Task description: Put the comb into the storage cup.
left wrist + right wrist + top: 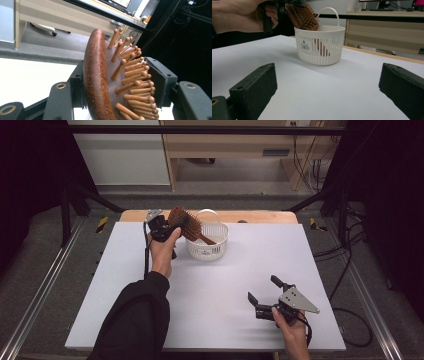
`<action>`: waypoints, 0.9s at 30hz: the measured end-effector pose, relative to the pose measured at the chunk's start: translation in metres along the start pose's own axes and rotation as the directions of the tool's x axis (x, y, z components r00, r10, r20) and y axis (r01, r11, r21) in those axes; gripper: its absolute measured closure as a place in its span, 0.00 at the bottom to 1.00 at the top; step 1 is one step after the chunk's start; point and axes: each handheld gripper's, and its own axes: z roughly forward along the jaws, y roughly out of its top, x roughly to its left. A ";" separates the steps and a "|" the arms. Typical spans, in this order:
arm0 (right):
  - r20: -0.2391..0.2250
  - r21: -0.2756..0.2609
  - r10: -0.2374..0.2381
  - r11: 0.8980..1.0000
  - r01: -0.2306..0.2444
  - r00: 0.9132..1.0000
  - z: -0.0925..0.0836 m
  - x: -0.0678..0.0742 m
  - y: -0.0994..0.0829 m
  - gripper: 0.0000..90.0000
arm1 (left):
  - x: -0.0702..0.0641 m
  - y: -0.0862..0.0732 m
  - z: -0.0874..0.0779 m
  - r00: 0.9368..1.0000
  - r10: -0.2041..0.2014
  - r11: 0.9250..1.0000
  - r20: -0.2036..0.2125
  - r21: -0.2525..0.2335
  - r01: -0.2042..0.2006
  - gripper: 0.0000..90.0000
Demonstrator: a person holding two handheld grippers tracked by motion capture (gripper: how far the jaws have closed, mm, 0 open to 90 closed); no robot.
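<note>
A brown wooden hairbrush (184, 222) leans with its handle down inside a small white slatted basket (207, 251) at the back middle of the table. My left gripper (167, 227) is shut on the brush head, just left of the basket. In the left gripper view the brush's rounded back (96, 75) lies against one jaw and the bristle tips touch the other jaw's pad. My right gripper (263, 288) stands open near the front right, with nothing between its jaws. The right gripper view looks between those jaws (328, 87) at the basket (319, 52) and the brush (303, 17).
A white sheet (225, 285) covers the table, and a wooden edge (260, 216) shows behind the basket. The basket has an upright loop handle (328, 12). Black frame bars and cables stand on the floor to both sides.
</note>
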 end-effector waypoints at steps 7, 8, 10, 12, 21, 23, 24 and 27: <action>-0.001 0.001 0.001 1.000 -0.001 1.000 0.000 0.000 0.000 0.02 | 0.001 -0.001 0.000 1.000 -0.006 1.000 -0.003 -0.002 0.006 0.45; -0.003 0.002 -0.001 1.000 0.001 1.000 0.000 0.000 0.000 0.02 | 0.001 -0.001 0.000 1.000 -0.005 1.000 -0.004 -0.002 0.005 0.45; -0.003 0.004 0.000 1.000 0.000 1.000 0.000 0.000 0.000 0.02 | 0.002 -0.001 0.000 1.000 -0.006 1.000 -0.004 -0.002 0.006 0.45; -0.004 0.004 -0.002 1.000 0.002 1.000 0.000 0.000 0.000 0.02 | 0.002 -0.001 0.000 1.000 -0.007 1.000 -0.005 -0.002 0.007 0.45; -0.006 0.006 0.001 1.000 -0.001 1.000 0.001 0.001 -0.001 0.02 | 0.004 -0.002 0.001 1.000 -0.002 1.000 -0.014 0.012 0.002 0.43; -0.006 0.005 0.002 1.000 -0.002 1.000 0.001 0.001 -0.001 0.02 | 0.004 -0.004 0.002 1.000 -0.004 1.000 -0.014 0.018 0.004 0.43; -0.006 0.005 0.002 1.000 -0.002 1.000 0.001 0.001 -0.001 0.02 | 0.005 -0.005 0.002 1.000 -0.006 1.000 -0.015 0.015 0.006 0.43; -0.006 0.005 0.001 1.000 -0.001 1.000 0.001 0.001 -0.001 0.02 | 0.005 -0.005 0.002 1.000 -0.011 1.000 -0.019 0.010 0.011 0.42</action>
